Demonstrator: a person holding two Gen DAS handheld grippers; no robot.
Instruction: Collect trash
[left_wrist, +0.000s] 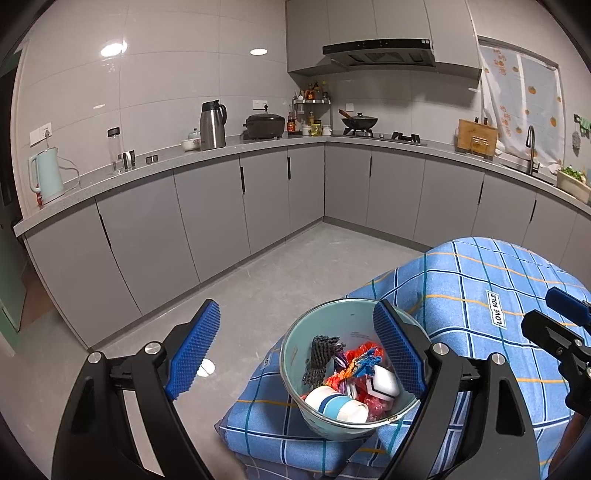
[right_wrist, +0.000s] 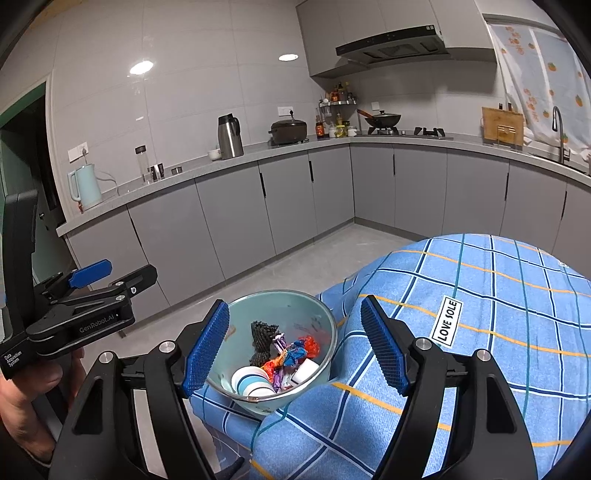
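Note:
A pale teal bucket (left_wrist: 295, 354) (right_wrist: 325, 325) stands on a blue checked cloth (left_wrist: 461, 295) (right_wrist: 480, 295). Inside lie a white and blue paper cup (left_wrist: 332, 404) (right_wrist: 251, 382), crumpled red and blue wrappers (left_wrist: 358, 363) (right_wrist: 295, 350), a dark mesh scrap (left_wrist: 321, 350) (right_wrist: 262, 339) and a white block (left_wrist: 384, 382) (right_wrist: 304, 369). My left gripper (left_wrist: 295, 349) hangs open above the bucket's left side, nothing between its blue pads. My right gripper (right_wrist: 295, 345) is open too, above the bucket's right side, holding nothing. Each gripper shows at the edge of the other's view.
Grey kitchen cabinets (left_wrist: 207, 210) run in an L behind, with a worktop holding a kettle (left_wrist: 46, 173), a steel flask (left_wrist: 213, 125), a pot and a wok. A sink tap (left_wrist: 532, 147) stands at the right. Grey floor (left_wrist: 266, 273) lies between cabinets and cloth.

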